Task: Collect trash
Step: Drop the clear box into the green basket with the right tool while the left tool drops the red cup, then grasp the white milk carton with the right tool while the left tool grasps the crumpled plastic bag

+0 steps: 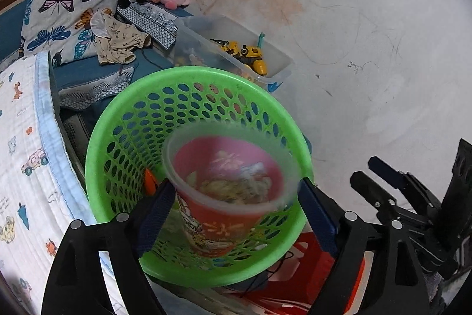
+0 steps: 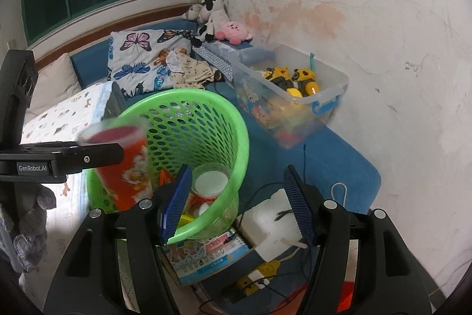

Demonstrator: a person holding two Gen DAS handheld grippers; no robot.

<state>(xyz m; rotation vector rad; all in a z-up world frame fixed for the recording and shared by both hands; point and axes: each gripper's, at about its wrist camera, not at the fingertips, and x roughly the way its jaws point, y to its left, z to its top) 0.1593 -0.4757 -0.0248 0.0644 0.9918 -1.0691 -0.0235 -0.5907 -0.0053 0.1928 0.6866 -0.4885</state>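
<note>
Counts of what is seen

One green basket (image 2: 203, 120), one red cup (image 1: 227, 197), one clear toy bin (image 2: 295, 96), two plush toys (image 2: 233, 31) at upper centre and two grippers are counted.

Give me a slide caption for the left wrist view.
Red noodle cup, motion-blurred, between the left gripper's spread blue pads over the green mesh wastebasket.

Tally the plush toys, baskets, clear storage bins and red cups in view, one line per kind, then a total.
Plush toys: 2, a black-and-white cow plush and a pink round plush
Green perforated plastic baskets: 1
Clear plastic storage bins: 1
Red printed paper cups: 1
Total: 5
</note>
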